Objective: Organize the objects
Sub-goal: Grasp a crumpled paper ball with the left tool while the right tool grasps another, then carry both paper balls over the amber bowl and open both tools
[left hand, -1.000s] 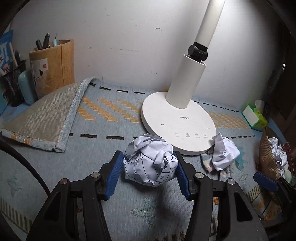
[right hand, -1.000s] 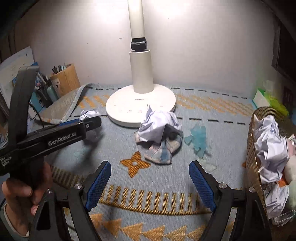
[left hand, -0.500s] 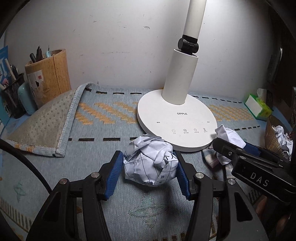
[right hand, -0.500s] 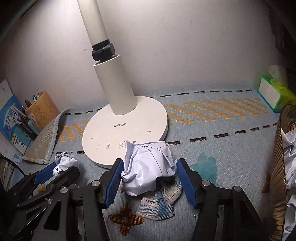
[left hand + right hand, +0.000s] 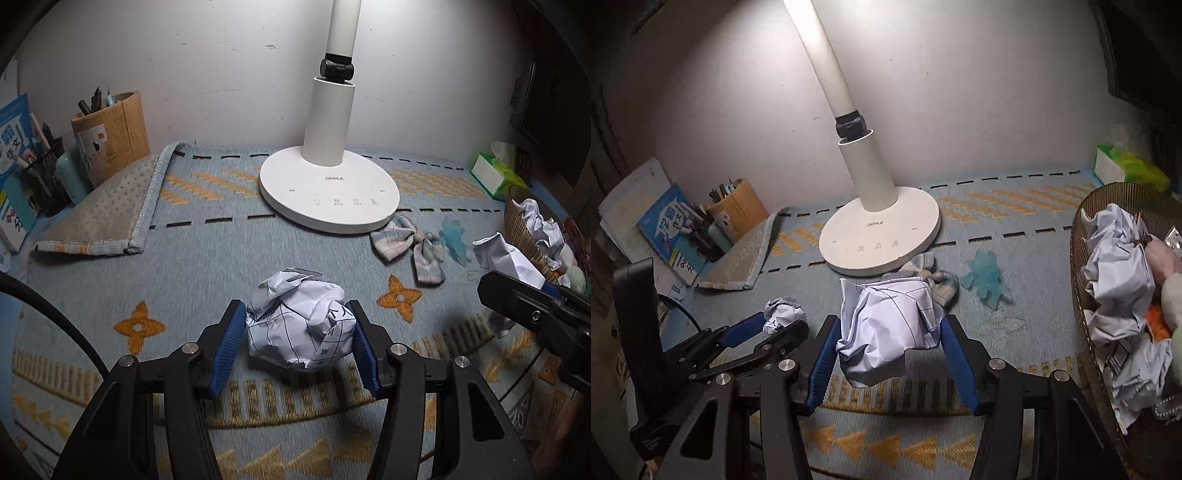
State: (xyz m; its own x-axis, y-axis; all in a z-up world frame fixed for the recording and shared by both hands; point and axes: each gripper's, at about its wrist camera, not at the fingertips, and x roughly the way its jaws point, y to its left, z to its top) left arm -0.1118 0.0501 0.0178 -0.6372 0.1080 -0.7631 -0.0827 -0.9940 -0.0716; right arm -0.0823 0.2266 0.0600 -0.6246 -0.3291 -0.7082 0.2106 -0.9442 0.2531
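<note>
Pen holder (image 5: 110, 136): far left by the wall, pens inside, beside a mesh cup (image 5: 46, 171) and books.
Mat (image 5: 229, 258): blue with orange patterns, its left corner folded over.
Left gripper (image 5: 300, 339): partly closed, both blue pads pressed on 1 crumpled paper ball (image 5: 301, 332), held just above the mat.
Lamp (image 5: 328, 192): white round base at the middle, against the wall.
Plaid bow (image 5: 410, 245): on the mat, touching the lamp base edge.
Right gripper (image 5: 886, 347): partly closed, pads clamped on a second paper wad (image 5: 886, 325), clear of the mat.
Basket (image 5: 1082, 295): far right, holding crumpled papers.
Tissue box (image 5: 1126, 171): green, behind the basket.
</note>
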